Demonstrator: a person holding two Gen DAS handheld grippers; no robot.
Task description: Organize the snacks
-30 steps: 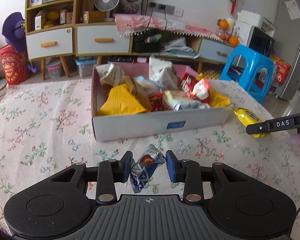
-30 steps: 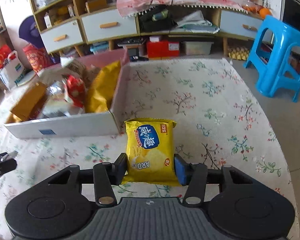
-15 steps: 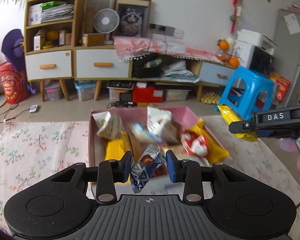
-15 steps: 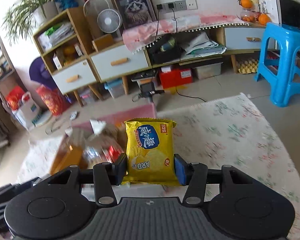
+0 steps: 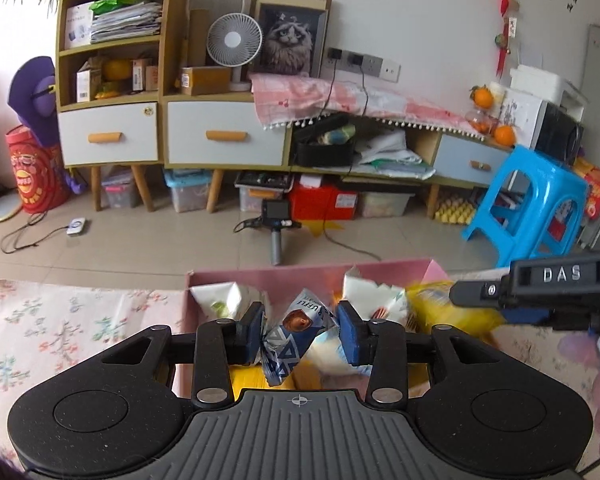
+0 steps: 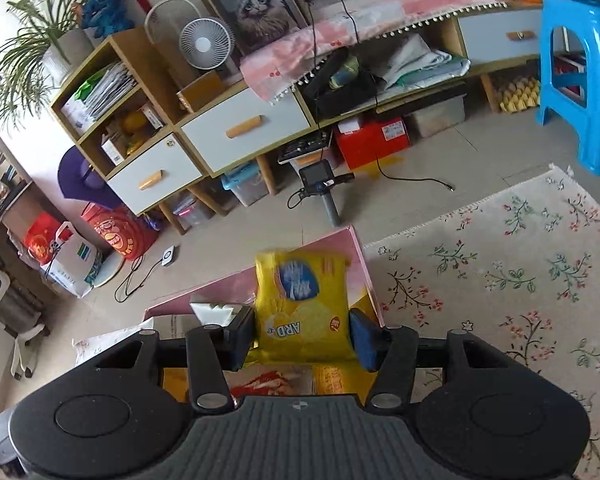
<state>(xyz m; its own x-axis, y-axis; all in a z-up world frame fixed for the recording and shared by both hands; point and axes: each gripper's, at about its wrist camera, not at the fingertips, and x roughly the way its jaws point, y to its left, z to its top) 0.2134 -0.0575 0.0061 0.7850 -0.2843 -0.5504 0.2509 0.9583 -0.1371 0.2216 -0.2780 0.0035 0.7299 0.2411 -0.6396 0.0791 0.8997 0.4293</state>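
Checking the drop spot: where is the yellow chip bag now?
Right wrist view: yellow chip bag between the right gripper's opening jaws, above the pink cardboard box.

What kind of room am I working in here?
Most likely a home living room: a low sideboard with drawers, a framed cat picture beside a small fan, and a floral cloth under the pink snack box.

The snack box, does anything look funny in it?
Yes. The box is a jumble: packets lie heaped at all angles. Both claws are opening above it, one round a blue wrapper, one round a yellow bag.
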